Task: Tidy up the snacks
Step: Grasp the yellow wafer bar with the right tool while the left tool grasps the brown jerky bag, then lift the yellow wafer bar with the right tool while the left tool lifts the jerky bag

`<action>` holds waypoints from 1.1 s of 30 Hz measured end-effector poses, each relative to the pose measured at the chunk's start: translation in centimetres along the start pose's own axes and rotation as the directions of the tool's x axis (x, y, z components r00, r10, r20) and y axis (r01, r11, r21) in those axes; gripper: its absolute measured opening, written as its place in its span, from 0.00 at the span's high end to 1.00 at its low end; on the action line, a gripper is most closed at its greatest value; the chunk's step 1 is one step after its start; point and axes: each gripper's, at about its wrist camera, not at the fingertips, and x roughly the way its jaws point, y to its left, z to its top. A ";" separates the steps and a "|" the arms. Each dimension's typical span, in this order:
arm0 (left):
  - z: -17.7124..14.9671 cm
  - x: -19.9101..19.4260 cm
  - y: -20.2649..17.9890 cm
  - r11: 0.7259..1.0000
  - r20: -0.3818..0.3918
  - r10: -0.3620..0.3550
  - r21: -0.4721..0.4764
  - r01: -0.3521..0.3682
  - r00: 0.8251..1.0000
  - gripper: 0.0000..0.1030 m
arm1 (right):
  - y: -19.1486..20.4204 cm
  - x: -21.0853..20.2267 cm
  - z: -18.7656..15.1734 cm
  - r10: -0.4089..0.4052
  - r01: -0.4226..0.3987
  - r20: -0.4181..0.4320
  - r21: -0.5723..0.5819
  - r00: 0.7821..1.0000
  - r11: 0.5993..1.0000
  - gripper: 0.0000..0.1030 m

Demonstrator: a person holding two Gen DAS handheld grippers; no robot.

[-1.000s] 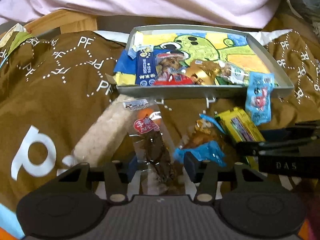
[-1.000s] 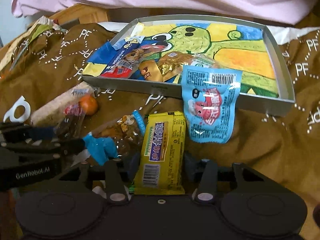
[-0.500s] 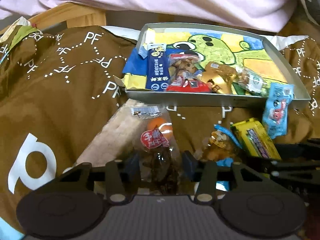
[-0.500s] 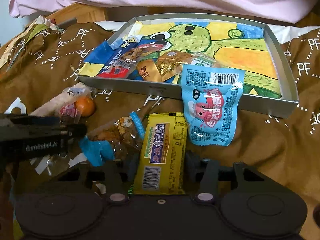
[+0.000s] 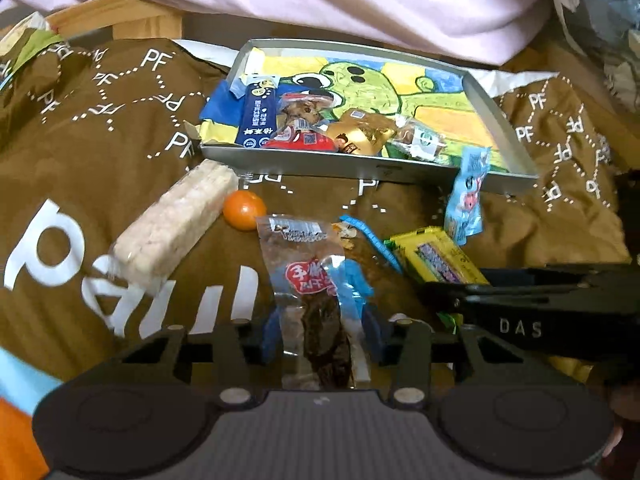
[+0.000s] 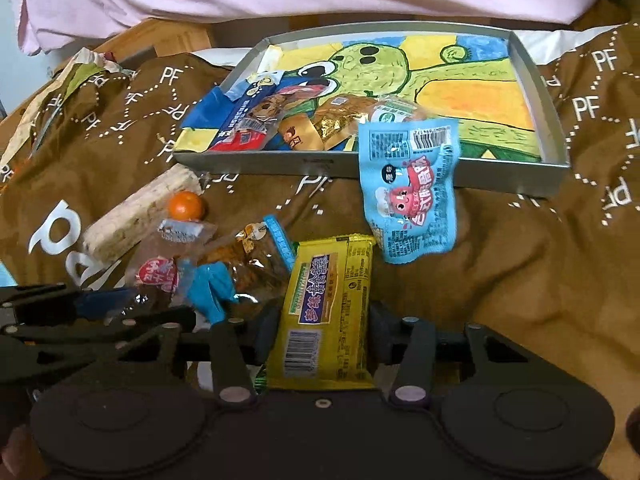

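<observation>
Fingers of both grippers pinch packets, left (image 5: 320, 336) a clear one (image 5: 312, 292), right (image 6: 320, 336) the yellow (image 6: 326, 316), before the tray's near rim (image 6: 320, 166).

Tray (image 6: 260, 162) lies behind loose snacks; orange (image 6: 186, 207) sits beside rice bar (image 6: 136, 216), left.

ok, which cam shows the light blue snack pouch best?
Right wrist: the light blue snack pouch faces the camera, print and barcode readable, draped over the tray rim. Left wrist shows it small, narrow and foreshortened.
</observation>
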 end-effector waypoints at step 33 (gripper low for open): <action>-1.3 -3.8 0.5 0.996 0.094 -0.009 -0.083 0.017 0.996 0.54 | 0.6 -6.8 -4.7 0.028 -0.032 0.102 0.039 0.994 0.999 0.56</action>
